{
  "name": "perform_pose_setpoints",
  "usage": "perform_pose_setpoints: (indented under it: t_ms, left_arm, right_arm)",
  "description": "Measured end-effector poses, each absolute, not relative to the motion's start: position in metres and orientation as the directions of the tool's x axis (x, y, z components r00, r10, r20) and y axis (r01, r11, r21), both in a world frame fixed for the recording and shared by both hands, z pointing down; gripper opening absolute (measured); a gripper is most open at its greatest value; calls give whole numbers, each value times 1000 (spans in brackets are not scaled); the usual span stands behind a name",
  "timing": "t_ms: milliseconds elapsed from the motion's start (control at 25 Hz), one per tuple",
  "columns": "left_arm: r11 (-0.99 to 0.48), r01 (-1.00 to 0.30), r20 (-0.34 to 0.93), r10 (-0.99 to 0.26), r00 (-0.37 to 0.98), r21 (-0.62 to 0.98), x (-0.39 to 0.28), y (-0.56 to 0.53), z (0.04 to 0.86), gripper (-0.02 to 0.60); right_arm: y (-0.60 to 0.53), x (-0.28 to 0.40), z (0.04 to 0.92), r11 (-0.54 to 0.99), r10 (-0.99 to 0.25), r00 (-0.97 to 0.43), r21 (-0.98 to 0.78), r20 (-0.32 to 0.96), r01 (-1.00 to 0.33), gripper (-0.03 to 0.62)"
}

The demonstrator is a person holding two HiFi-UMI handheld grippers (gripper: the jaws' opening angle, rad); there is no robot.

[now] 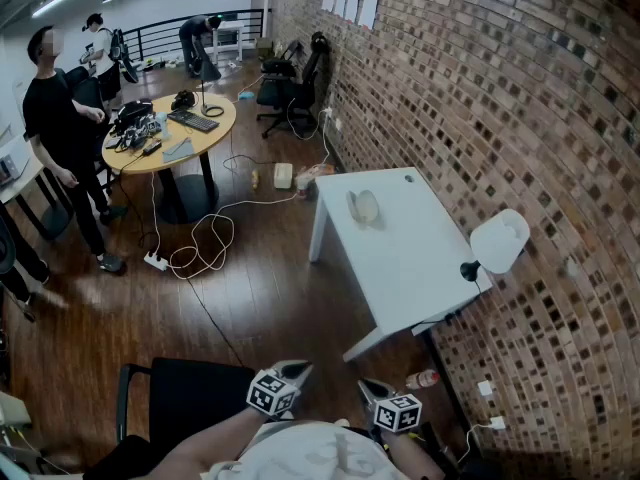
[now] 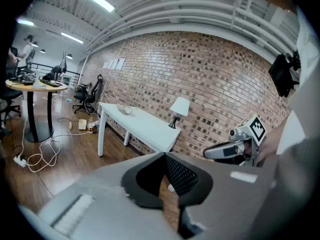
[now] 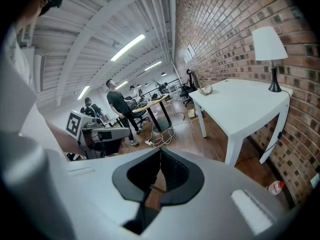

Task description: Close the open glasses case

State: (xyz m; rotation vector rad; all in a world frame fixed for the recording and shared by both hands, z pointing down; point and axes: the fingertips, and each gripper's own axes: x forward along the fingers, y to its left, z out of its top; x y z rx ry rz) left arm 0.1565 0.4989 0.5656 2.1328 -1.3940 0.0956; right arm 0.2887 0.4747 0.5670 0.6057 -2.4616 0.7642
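Note:
The open glasses case lies pale and small at the far end of the white table; it also shows in the left gripper view and the right gripper view. Both grippers hang low at the bottom of the head view, well short of the table. My left gripper has its jaws together with nothing in them. My right gripper is shut and empty as well. Each one sees the other beside it: the right gripper, the left gripper.
A white lamp stands at the table's near right corner by the brick wall. A black chair is close at my left. Cables trail across the wood floor. A person stands by a round yellow table. A bottle lies on the floor.

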Motion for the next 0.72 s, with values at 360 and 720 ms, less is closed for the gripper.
perform_pose_setpoints:
  t_ms: [360,720]
  left_arm:
    - [-287,-873,377,-816,439,394,115,485,573,5]
    - [-287,-884,432,-789,437,370,128,401,581,5]
  right_arm:
    - [439,232,558,790,-287,-808,-350,514,-503,9]
    - [354,231,578,782,-257,-833,-401,490,-477,9]
